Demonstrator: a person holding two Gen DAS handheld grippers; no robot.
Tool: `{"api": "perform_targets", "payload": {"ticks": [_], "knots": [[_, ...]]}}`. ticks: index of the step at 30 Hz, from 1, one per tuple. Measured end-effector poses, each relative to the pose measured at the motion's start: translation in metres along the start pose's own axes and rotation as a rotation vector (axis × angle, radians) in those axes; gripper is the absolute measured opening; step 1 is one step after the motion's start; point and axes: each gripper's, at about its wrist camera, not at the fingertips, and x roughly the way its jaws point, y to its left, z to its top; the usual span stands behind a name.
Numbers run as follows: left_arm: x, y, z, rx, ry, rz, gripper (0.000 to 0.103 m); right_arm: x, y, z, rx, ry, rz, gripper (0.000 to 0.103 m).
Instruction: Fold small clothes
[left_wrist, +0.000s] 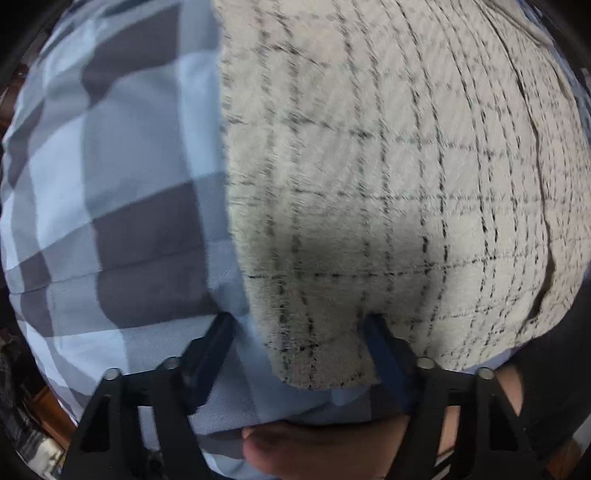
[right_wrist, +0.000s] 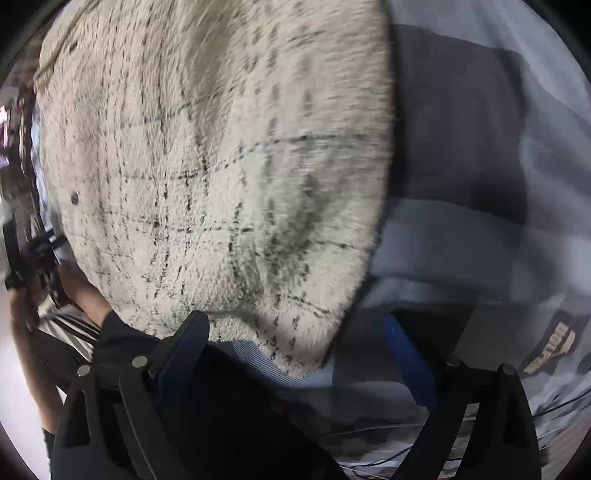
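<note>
A fuzzy cream garment with a thin black grid (left_wrist: 388, 184) lies on a blue and grey checked cloth (left_wrist: 110, 184). My left gripper (left_wrist: 301, 325) is open, its fingers astride the garment's near corner. In the right wrist view the same garment (right_wrist: 221, 184) fills the upper left, blurred by motion. My right gripper (right_wrist: 295, 328) is open, its fingers on either side of the garment's near corner. A small dark button (right_wrist: 75, 198) shows on the garment's left side.
The checked cloth (right_wrist: 480, 184) covers the surface under and around the garment. A person's hand (left_wrist: 295, 450) shows below the left gripper. An arm in a dark sleeve (right_wrist: 92, 306) is at the left. Cables (right_wrist: 406, 443) lie at the lower right.
</note>
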Motion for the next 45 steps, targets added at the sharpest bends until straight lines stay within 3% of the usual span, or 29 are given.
{"api": "perform_targets", "payload": {"ticks": [1, 2, 3, 5, 8, 12, 15, 18, 21, 26, 33, 36, 45], "knots": [[0.001, -0.002, -0.001, 0.005, 0.000, -0.020, 0.044, 0.004, 0.006, 0.001, -0.026, 0.014, -0.034, 0.055], [0.000, -0.005, -0.002, 0.010, -0.002, -0.047, 0.038, 0.010, 0.013, 0.003, -0.055, 0.032, -0.070, 0.028], [-0.002, -0.009, -0.001, 0.017, -0.014, -0.050, 0.032, 0.011, 0.016, 0.003, -0.067, 0.029, -0.076, 0.016], [-0.005, -0.012, -0.003, 0.027, -0.038, -0.053, 0.021, 0.004, 0.019, 0.005, -0.071, -0.025, -0.072, 0.006], [-0.017, -0.009, -0.006, 0.000, -0.085, -0.164, 0.013, -0.013, 0.023, 0.005, -0.053, -0.127, -0.034, 0.004], [-0.053, 0.005, -0.015, -0.069, -0.235, -0.337, 0.012, -0.044, 0.033, -0.011, -0.054, -0.293, 0.034, 0.003], [-0.083, 0.018, -0.028, -0.114, -0.347, -0.425, 0.011, -0.072, 0.032, -0.035, -0.019, -0.444, 0.173, 0.002], [-0.107, 0.027, -0.039, -0.151, -0.421, -0.515, 0.011, -0.084, 0.032, -0.060, 0.017, -0.552, 0.252, 0.002], [-0.137, 0.027, -0.044, -0.148, -0.458, -0.552, 0.010, -0.104, 0.036, -0.083, 0.010, -0.645, 0.302, 0.002], [-0.188, 0.027, -0.068, -0.156, -0.575, -0.652, 0.010, -0.143, 0.036, -0.122, -0.049, -0.786, 0.516, 0.002], [-0.223, 0.022, -0.107, -0.147, -0.660, -0.728, 0.009, -0.156, 0.039, -0.147, -0.090, -0.848, 0.560, 0.002], [-0.230, 0.020, -0.125, -0.129, -0.677, -0.715, 0.009, -0.162, 0.042, -0.163, -0.107, -0.873, 0.589, 0.002], [-0.235, 0.026, -0.221, -0.125, -0.745, -0.742, 0.009, -0.173, 0.053, -0.262, -0.129, -0.947, 0.635, 0.001]]}}
